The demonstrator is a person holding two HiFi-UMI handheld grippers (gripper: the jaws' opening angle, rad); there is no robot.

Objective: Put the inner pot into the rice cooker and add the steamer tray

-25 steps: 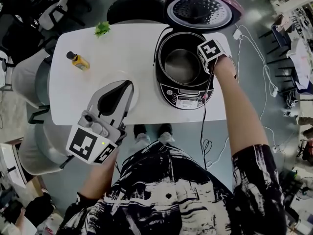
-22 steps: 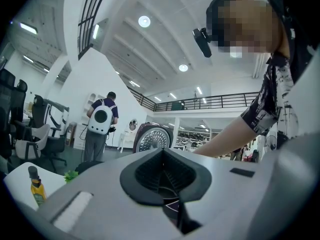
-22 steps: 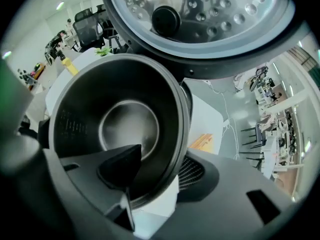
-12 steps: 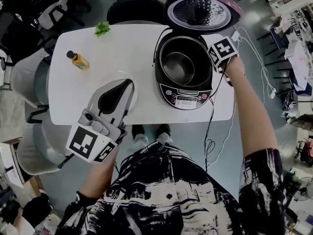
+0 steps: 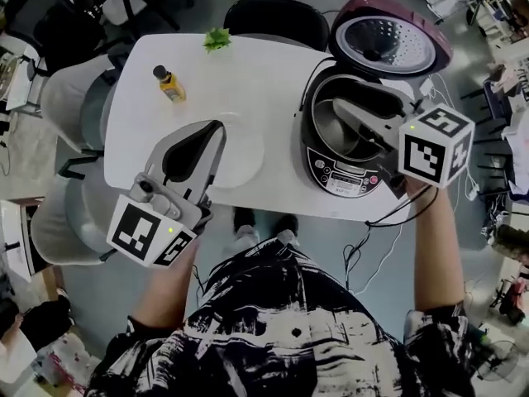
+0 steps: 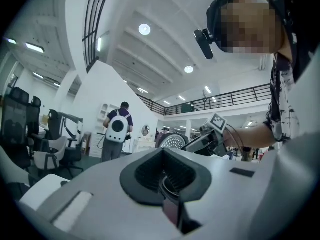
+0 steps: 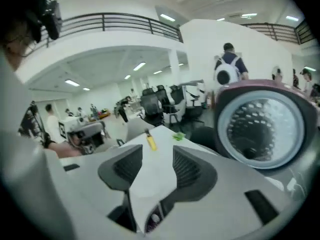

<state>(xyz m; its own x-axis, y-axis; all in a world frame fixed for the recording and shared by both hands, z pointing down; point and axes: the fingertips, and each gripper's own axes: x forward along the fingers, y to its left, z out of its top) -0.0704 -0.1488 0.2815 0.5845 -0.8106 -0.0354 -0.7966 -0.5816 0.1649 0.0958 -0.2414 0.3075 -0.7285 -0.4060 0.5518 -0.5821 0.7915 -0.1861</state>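
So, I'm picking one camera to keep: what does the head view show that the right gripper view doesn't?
Only the head view: the inner pot sitting in the rice cooker, and its control panel. Only the right gripper view: a person wearing a white backpack, in the background. Both: the cooker's open lid, the yellow bottle and the green sprig.
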